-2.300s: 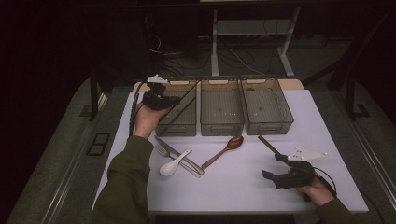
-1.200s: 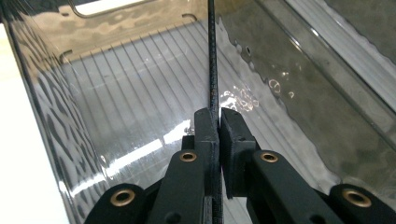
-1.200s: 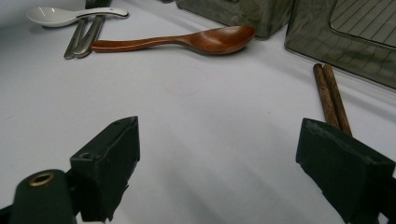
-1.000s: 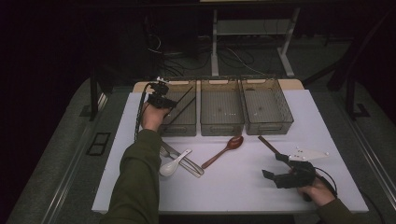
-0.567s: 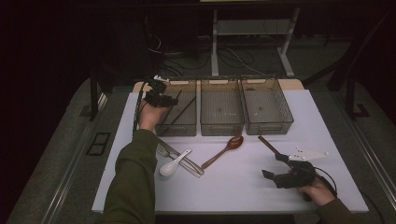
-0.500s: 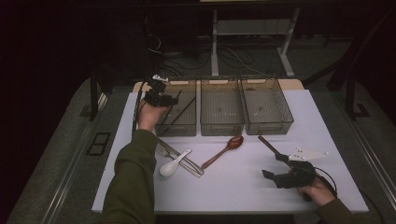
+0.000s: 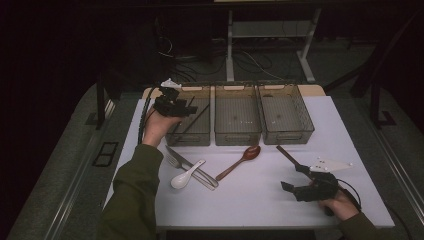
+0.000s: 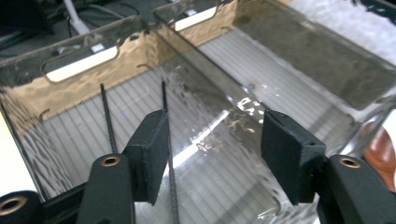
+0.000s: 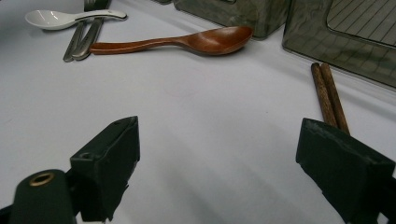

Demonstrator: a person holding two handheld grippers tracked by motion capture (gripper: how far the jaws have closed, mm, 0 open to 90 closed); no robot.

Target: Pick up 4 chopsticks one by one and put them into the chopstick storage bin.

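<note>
While the left gripper (image 7: 176,104) hovers above the leftmost bin (image 7: 192,132), its 2 matte black, block-shaped pads (image 8: 150,151) stand parted with nothing pinched between them; the jaws have just been opening. Below them, 2 thin black chopsticks (image 8: 166,140) with a finely ribbed surface lie slanted inside that bin, free of the pads. This bin is smoky translucent plastic, rectangular, with a ridged floor, rippled walls and a slot handle in its end wall; 2 matching bins (image 7: 237,120) stand just beside it in a row.

On the smooth white table (image 7: 250,200) lie a glossy white ceramic soup spoon (image 7: 186,174), a steel fork (image 7: 192,167) crossing under it, a polished reddish wooden spoon (image 7: 240,162) with an oval bowl, and a pair of dark brown wooden chopsticks (image 9: 329,95), round and side by side, near the right bin. Resting low on the table at the near right, the right gripper (image 7: 300,187) has its wedge-shaped pads wide apart and empty.

Compared with 2.3 s ago, the left hand (image 7: 157,127) sits further forward over the bin, and black chopsticks now rest inside it. The right gripper has stayed put.
</note>
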